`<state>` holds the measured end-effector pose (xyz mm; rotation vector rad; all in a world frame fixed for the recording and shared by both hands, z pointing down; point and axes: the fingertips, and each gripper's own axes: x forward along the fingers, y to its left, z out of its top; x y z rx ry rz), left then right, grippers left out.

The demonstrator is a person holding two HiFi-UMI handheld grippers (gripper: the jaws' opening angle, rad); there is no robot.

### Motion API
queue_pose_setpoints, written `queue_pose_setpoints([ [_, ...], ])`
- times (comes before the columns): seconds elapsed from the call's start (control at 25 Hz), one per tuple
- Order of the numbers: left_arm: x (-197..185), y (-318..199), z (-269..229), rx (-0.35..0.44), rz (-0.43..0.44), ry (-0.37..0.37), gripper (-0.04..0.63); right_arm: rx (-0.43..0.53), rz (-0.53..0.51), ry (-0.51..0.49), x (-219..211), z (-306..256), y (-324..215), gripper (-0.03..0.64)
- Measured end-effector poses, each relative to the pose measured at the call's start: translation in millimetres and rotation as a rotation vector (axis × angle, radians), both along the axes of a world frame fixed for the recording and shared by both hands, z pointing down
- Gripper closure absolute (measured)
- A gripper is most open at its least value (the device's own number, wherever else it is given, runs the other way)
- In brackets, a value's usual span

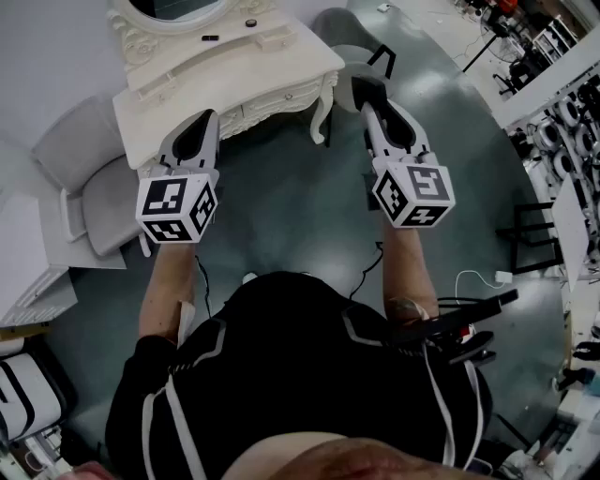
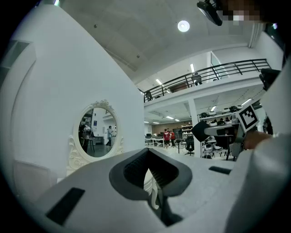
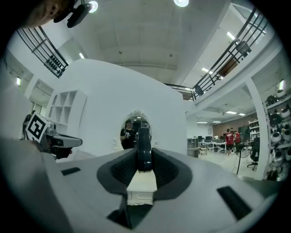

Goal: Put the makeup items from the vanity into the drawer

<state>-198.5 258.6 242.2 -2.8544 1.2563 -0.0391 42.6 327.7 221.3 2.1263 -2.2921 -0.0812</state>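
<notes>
The left tool hangs at the front edge of the white desk, its jaws together and empty. Far back on the desk, by the mirror, lie a small dark flat item and a small round item. The right tool, off the desk's right corner, is clamped on a dark round compact.

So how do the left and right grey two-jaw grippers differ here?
The left grey gripper has its jaws together, empty; the right grey gripper has them apart, pressed on a dark, glossy, flat rounded item held edge-on. In the head view the left one overlaps a corner of the white ornate vanity; the right one sits off its end. Both are raised, pointing towards the vanity.
</notes>
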Motion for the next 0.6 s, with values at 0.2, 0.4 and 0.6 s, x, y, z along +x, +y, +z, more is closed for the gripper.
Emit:
queue_pose_setpoints([
  [0.2,-6,1,0,-0.007,-0.007,0.003,0.592,0.000,-0.006,0.002,-5,-1,0,0.520],
  [0.4,-7,0,-2,-0.002,-0.003,0.008,0.592,0.009,-0.022,-0.015,-10,-3,0,0.520],
  [0.6,-14,-1,-2,0.000,0.002,0.012,0.592,0.019,-0.024,-0.018,-17,-8,-2,0.520],
])
